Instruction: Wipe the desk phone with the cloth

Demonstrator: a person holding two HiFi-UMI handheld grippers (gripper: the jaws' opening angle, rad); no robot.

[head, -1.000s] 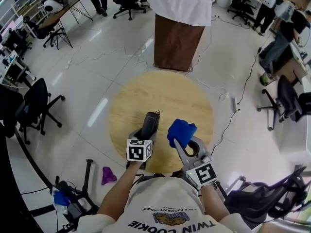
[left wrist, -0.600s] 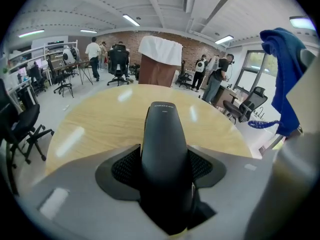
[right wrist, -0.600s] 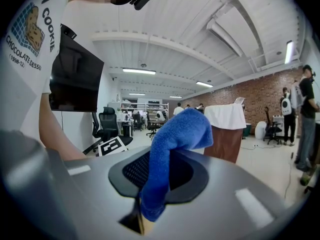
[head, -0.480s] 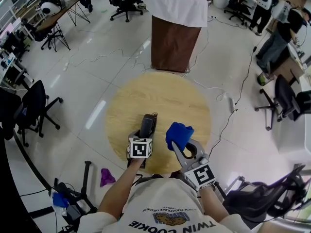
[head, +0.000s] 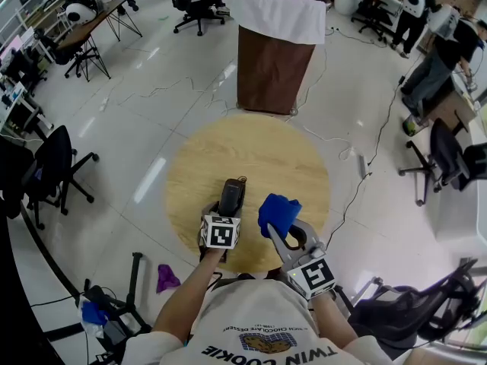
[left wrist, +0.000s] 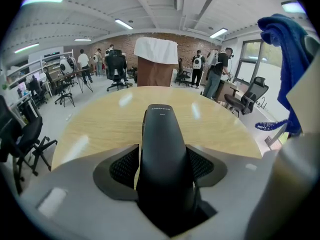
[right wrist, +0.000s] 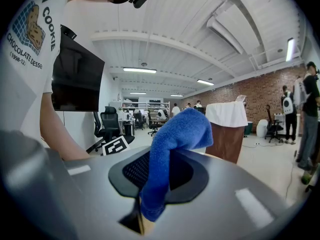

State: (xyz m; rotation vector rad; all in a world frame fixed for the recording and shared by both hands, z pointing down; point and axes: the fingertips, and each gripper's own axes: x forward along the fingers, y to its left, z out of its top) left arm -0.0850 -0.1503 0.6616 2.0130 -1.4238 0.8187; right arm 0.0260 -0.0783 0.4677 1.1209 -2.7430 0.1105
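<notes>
A black phone handset point(head: 230, 196) point(left wrist: 162, 154) is clamped lengthwise in my left gripper point(head: 226, 211) point(left wrist: 164, 184), held just above the round wooden table point(head: 281, 154) near its front edge. In the left gripper view the handset points away over the tabletop. My right gripper point(head: 283, 223) point(right wrist: 150, 194) is shut on a blue cloth point(head: 278, 213) point(right wrist: 172, 144), which bunches up out of the jaws. The cloth hangs close to the right of the handset, apart from it; it also shows as a blue cloth edge point(left wrist: 287, 54) in the left gripper view.
A brown pedestal draped with a white cloth point(head: 278, 48) stands beyond the table. Cables point(head: 358, 158) trail on the floor to the right. Office chairs point(head: 57, 162) and people stand around the room. A purple rag point(head: 166, 277) lies on the floor at lower left.
Both grippers have drifted slightly toward me and left, with the handset and cloth still held. The cloth sits a little lower than before.
</notes>
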